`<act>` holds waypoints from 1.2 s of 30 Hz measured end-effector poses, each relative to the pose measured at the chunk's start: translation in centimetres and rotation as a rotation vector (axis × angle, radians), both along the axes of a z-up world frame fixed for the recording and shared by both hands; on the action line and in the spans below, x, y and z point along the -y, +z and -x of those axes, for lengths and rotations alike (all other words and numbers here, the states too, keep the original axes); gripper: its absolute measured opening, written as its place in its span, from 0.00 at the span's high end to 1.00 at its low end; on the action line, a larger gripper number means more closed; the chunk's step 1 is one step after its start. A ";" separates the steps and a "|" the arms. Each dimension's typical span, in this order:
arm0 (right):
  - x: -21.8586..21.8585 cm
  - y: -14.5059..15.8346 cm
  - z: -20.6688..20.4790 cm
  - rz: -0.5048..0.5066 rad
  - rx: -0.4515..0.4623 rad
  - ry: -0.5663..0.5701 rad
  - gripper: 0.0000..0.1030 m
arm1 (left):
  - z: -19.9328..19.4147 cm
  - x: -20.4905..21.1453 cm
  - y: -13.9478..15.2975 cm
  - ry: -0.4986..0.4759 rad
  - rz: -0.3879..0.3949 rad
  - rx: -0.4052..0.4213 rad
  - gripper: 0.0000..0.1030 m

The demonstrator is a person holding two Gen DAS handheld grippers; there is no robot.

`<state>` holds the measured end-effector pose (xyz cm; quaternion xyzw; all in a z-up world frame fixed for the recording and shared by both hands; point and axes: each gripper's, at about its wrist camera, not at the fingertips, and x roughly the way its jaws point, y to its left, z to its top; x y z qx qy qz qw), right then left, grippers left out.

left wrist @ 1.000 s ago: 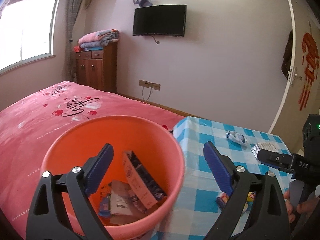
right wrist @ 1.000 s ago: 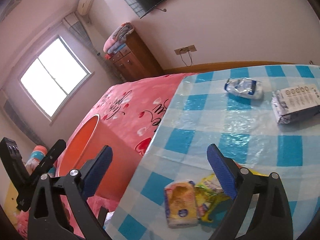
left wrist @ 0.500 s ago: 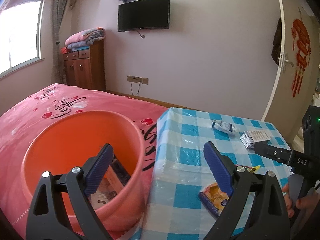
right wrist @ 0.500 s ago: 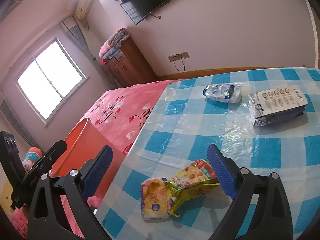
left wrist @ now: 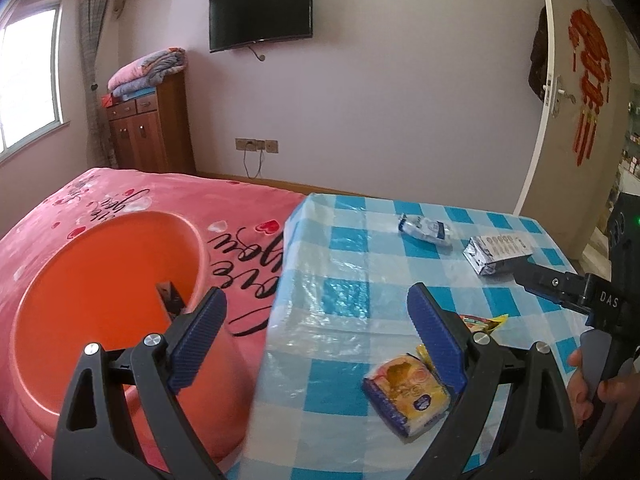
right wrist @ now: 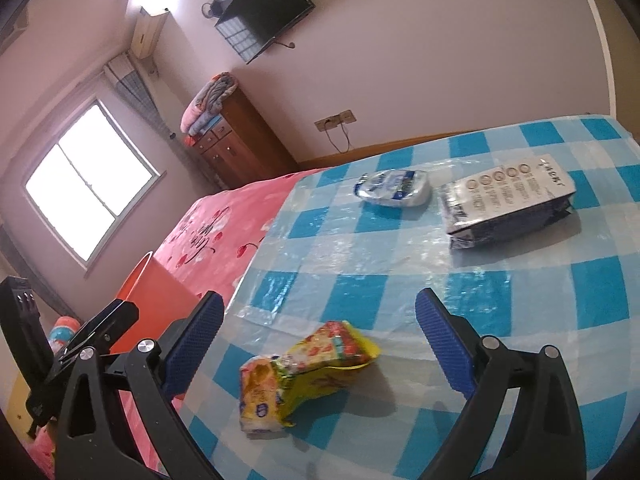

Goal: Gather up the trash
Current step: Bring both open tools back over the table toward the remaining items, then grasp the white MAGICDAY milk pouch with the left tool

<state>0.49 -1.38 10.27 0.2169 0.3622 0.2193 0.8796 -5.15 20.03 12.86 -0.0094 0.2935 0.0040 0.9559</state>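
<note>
The orange bucket (left wrist: 108, 304) sits at the far left against the pink bed (left wrist: 168, 200), its mouth tipped toward the tabletop (left wrist: 344, 264) — a sensible spot, I judge, for dropping trash in from the edge. Only a dark corner of a box shows inside; the rest of its contents are hidden by the wall and rim.

The left claw (left wrist: 316, 336) hangs spread and empty, straddling the gap between bucket and tabletop edge. Just beside its right finger lies a yellow snack packet (left wrist: 406, 394), partly covered by that finger. In the right wrist view the same packet touches a crumpled yellow-and-red wrapper (right wrist: 332, 354); whether the two overlap or merely abut I cannot tell.

The right claw (right wrist: 320, 340) is also spread wide, holding nothing, poised over that pair — likely lined up for the next pick.

Farther back on the checked cloth, well apart from the claws, rest a small white-and-blue pouch (right wrist: 394, 188) and, to its right, a dark carton with white printed face (right wrist: 508, 204). Its print is too small to read.

At the far right of the left wrist view, a person's hand (left wrist: 588, 392) grips the right claw's handle, cut off by the frame.
</note>
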 end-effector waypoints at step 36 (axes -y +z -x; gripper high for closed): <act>12.4 -5.0 -1.8 0.035 -0.088 -0.207 0.07 | -27.0 14.3 -8.0 0.067 0.247 -0.425 0.11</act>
